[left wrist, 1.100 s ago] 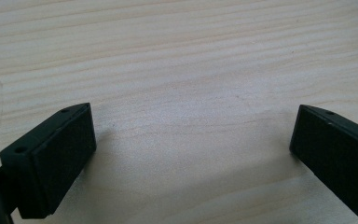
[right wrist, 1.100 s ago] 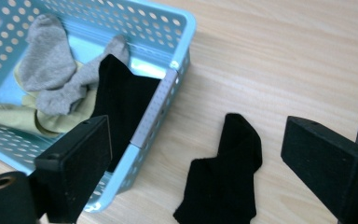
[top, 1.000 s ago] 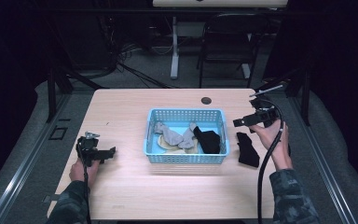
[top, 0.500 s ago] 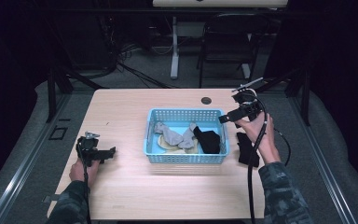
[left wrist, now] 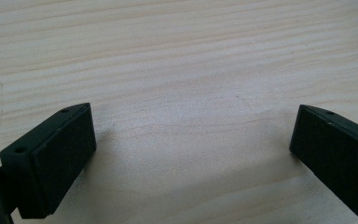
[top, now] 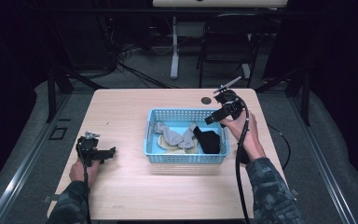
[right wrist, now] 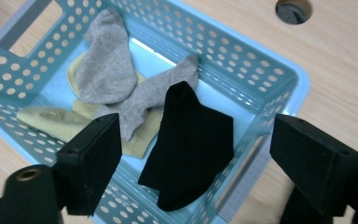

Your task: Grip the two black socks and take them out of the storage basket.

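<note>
Right gripper view puts the black sock (right wrist: 191,140) dead centre between 2 wide-apart jaws, nothing clamped yet. It lies inside the blue basket (right wrist: 279,77), draped against the wall nearest the right gripper (top: 213,119), partly on top of the grey socks (right wrist: 121,84) and the pale yellow one (right wrist: 51,119) under them.

What I'd worry about: the black sock overlaps a grey one, so a deep pinch could easily drag 2 socks up instead of 1. The other risk is the perforated basket wall right beside it. If a jaw comes down on the rim or snags a hole, the light plastic basket probably slides or tips on the smooth wood. A shallow pinch on loose knit might also just slip off.

The left gripper (top: 103,153) sits well away from the basket on bare table, jaws spread with nothing between them, so it isn't bracing the basket at all.

Surface is a pale wood-grain table (top: 121,107) with a round cable hole (top: 206,100) just beyond the basket. Past it the room is dark: grey floor, loose cables, a chair (top: 228,51) and a white stand (top: 174,46).
</note>
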Demonstrator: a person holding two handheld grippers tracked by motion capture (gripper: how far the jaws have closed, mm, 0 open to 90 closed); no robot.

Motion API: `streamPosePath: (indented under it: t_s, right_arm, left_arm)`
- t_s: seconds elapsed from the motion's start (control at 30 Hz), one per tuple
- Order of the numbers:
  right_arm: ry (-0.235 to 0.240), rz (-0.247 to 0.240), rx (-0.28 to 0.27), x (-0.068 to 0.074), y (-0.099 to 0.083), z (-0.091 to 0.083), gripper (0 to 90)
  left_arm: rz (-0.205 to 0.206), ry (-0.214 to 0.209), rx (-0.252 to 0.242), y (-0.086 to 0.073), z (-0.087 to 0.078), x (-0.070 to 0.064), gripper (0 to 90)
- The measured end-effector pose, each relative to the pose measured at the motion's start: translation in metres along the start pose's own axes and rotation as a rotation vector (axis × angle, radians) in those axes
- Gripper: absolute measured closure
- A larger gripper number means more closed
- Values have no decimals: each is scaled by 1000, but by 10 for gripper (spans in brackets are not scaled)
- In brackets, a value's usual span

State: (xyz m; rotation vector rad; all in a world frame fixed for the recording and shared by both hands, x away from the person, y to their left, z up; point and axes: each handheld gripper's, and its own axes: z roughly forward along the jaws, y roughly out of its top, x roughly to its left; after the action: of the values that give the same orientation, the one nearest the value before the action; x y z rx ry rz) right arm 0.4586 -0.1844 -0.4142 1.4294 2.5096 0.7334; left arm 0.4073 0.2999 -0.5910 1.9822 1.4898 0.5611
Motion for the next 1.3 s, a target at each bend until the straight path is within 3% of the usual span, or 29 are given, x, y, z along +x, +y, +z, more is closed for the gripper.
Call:
streamPosePath:
  t_s: [0.27,0.63,0.7,0.97,1.0,1.03,1.3]
  right_arm:
    - [10,-13,80,8,4,27,211]
    - [26,-12,196,16,-1,68,197]
    - [25,-4,188,18,-3,76,197]
    - [8,-21,253,21,-9,95,219]
    - [1,1,236,23,-11,99,235]
    - [-4,-12,251,22,-11,101,240]
    - [-31,10,294,21,-13,113,296]
  left_arm:
    - [0,0,0,0,0,0,3]
    - [0,0,0,0,0,0,3]
    - [0,0,0,0,0,0,3]
    - [0,0,0,0,0,0,3]
    - [0,0,0,0,0,0,3]
    - [0,0,0,0,0,0,3]
    - [0,1,0,0,0,0,3]
